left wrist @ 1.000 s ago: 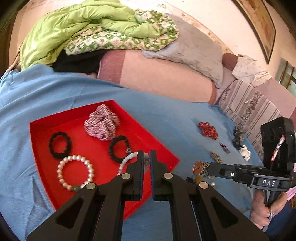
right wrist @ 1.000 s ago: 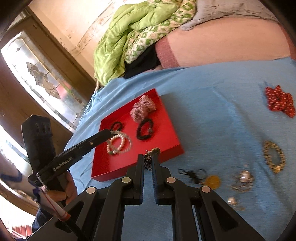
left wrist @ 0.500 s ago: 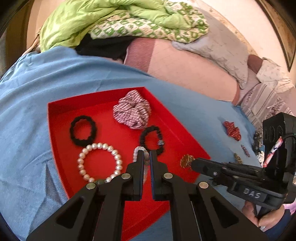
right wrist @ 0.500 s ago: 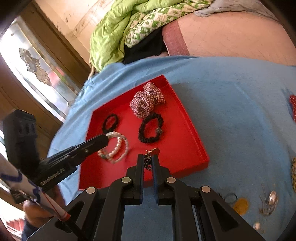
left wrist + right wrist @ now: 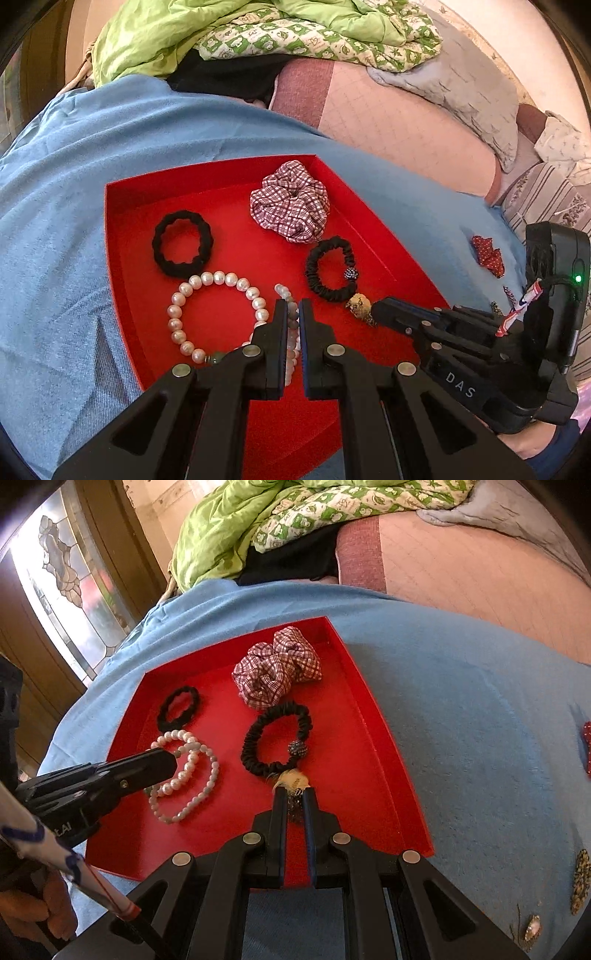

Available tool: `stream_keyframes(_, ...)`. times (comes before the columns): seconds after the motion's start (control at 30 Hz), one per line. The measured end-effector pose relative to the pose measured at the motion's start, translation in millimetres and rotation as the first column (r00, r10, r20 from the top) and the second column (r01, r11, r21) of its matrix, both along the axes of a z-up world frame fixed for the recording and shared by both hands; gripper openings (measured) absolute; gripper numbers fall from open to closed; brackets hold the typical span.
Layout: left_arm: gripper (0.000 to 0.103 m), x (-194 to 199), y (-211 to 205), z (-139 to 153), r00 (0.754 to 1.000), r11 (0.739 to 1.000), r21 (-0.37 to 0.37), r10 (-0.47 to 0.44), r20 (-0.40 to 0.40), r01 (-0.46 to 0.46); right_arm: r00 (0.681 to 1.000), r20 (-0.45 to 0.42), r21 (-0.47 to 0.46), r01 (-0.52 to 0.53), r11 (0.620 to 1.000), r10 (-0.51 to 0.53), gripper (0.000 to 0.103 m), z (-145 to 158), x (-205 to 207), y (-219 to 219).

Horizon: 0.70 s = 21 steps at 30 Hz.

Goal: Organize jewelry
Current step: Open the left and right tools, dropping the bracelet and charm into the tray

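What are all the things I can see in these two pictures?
red tray: one, red, on the blue cloth.
checked scrunchie: one, red and white, far end of the tray.
black hair ties: two, black, in the tray; the right one carries a dark bead.
pearl bracelets: two, white, near left of the tray, overlapping.
gold pendant: one, gold, pinched at the right gripper's tips over the tray.
loose jewelry: several pieces, gold and red, on the cloth right of the tray.
blue cloth: one, light blue, covering the bed.
bedding: a pile, green and grey, behind.
left gripper: black, shut, above the pearl bracelets.
right gripper: black, shut on the pendant.
hand: one, holding the left gripper's handle.
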State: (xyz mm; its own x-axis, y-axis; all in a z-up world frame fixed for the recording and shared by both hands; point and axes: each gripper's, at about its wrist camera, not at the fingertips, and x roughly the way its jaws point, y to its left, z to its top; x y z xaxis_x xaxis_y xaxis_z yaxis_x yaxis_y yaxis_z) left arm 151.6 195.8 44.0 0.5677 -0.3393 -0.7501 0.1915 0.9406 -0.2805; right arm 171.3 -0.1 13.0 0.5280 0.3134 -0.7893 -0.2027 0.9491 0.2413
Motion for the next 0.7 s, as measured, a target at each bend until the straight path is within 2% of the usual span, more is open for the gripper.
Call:
stream_keyframes(0.13, 0.005, 2.2, 0.3, -0.7, 1.0, 1.0, 0.0, 0.011, -0.002, -0.011, 1.0, 0.002, 0.014, 0.0, 1.0, 0.0, 0.009, 2.2, 0.1, -3.2)
stream_keyframes(0.4, 0.006, -0.9, 0.4, 2.9, 1.0, 1.0, -0.009, 0.01, 0.007, -0.01, 0.998, 0.036, 0.1, 0.039, 0.994, -0.043, 0.009, 26.1, -7.6, -23.3)
stream_keyframes(0.47, 0.012, -2.2, 1.0, 4.3, 1.0, 1.0, -0.01, 0.013, 0.012, -0.013, 0.998, 0.036, 0.118, 0.043, 0.992, -0.048, 0.009, 29.7, -9.5, -26.8)
stream_keyframes(0.53, 0.024, -4.1, 1.9, 6.6, 0.999, 1.0, -0.001, 0.026, 0.026, -0.026, 0.998, 0.033, 0.131, 0.046, 0.99, -0.051, 0.009, 32.3, -11.1, -29.4)
stream_keyframes(0.7, 0.024, -5.6, 2.4, 11.8, 0.999, 0.999, -0.012, 0.035, 0.041, -0.035, 0.997, 0.021, 0.168, 0.065, 0.984, -0.07, 0.009, 36.7, -13.4, -39.4)
